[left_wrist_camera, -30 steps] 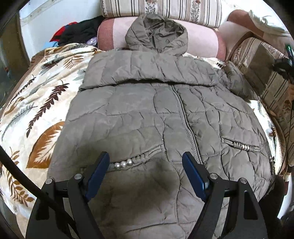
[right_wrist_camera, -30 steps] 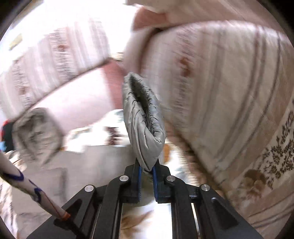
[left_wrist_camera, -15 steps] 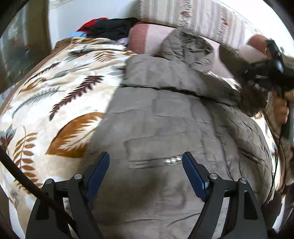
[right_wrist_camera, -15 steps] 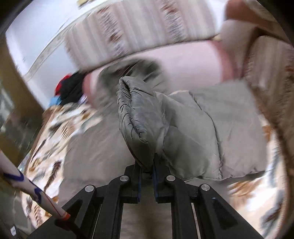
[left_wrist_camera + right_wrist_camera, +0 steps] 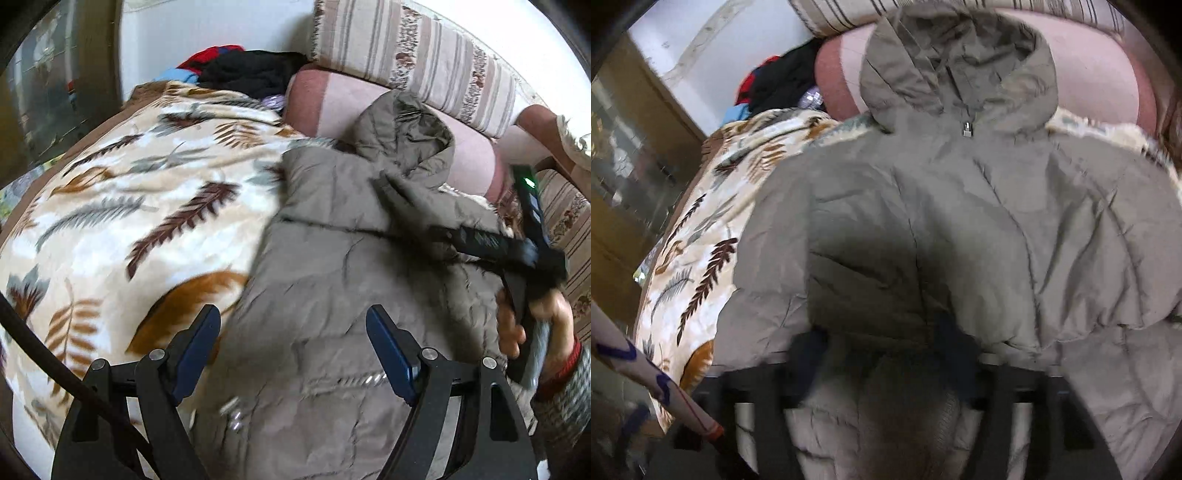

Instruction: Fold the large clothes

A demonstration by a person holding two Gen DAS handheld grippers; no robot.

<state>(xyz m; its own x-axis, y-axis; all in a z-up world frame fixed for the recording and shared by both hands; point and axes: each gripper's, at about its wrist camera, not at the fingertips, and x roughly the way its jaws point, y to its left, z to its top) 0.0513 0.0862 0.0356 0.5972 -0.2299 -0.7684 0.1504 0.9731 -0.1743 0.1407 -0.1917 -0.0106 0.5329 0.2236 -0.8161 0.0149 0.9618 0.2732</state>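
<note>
A big grey-green puffy coat (image 5: 332, 295) lies flat on a bed. The bed has a cream blanket (image 5: 129, 221) with brown and grey leaves on it. The coat's hood (image 5: 960, 62) points up toward a pink bolster (image 5: 332, 99) at the head of the bed. A striped cushion (image 5: 424, 62) sits behind the bolster. A small silver zip pull (image 5: 966, 129) shows just under the hood.

One sleeve (image 5: 820, 206) is folded across the chest of the coat. Another sleeve (image 5: 1089, 240) lies over the other side of the chest.

The left hand-held gripper (image 5: 293, 354) hangs over the lower part of the coat. Its two blue fingers (image 5: 195, 347) are spread wide and hold nothing. One finger is over the edge of the coat near the blanket, and the other is over the coat itself.

The right hand-held gripper (image 5: 517, 247) reaches in from the side, over the sleeve near the chest. A hand (image 5: 535, 321) holds its handle. In the right wrist view this gripper (image 5: 886, 350) is very blurry and dark. Its fingers look apart, but the blur makes it too hard to tell whether it holds any cloth.

A pile of clothes (image 5: 240, 70) in black, red and blue sits in the corner past the blanket. A white stick (image 5: 653, 384) with blue marks and an orange band crosses the low corner of the right wrist view.
</note>
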